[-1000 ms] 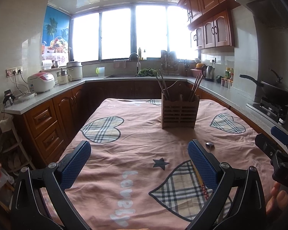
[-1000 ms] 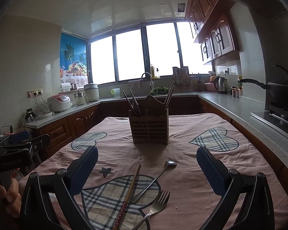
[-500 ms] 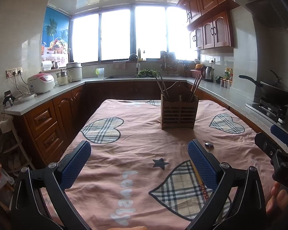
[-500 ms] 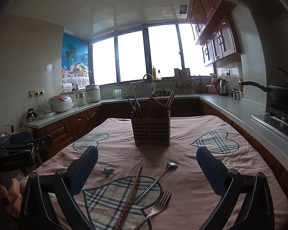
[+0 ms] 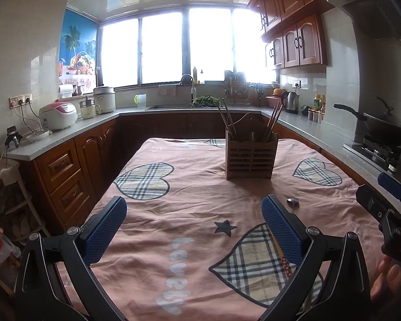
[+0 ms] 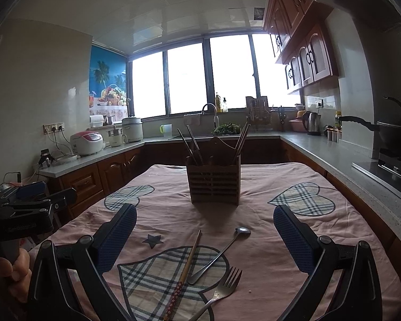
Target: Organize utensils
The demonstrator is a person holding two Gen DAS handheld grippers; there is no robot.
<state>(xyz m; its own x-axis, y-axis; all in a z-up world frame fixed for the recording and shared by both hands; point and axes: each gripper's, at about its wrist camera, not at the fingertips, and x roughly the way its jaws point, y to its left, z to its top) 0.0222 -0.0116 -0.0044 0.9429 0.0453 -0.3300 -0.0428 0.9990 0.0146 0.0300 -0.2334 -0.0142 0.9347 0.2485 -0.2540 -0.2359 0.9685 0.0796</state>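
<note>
Blue-padded right tool (image 6: 204, 236) gapes above spoon (image 6: 219, 252).

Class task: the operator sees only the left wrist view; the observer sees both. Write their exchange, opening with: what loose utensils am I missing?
Observer: A fork lies nearest the right gripper, tines toward the wooden holder.
Operator: Where does the handle of the spoon run?
Observer: It slants back toward the camera, ending close beside the chopstick.
Operator: Right gripper holding anything?
Observer: No, open and empty.
</note>
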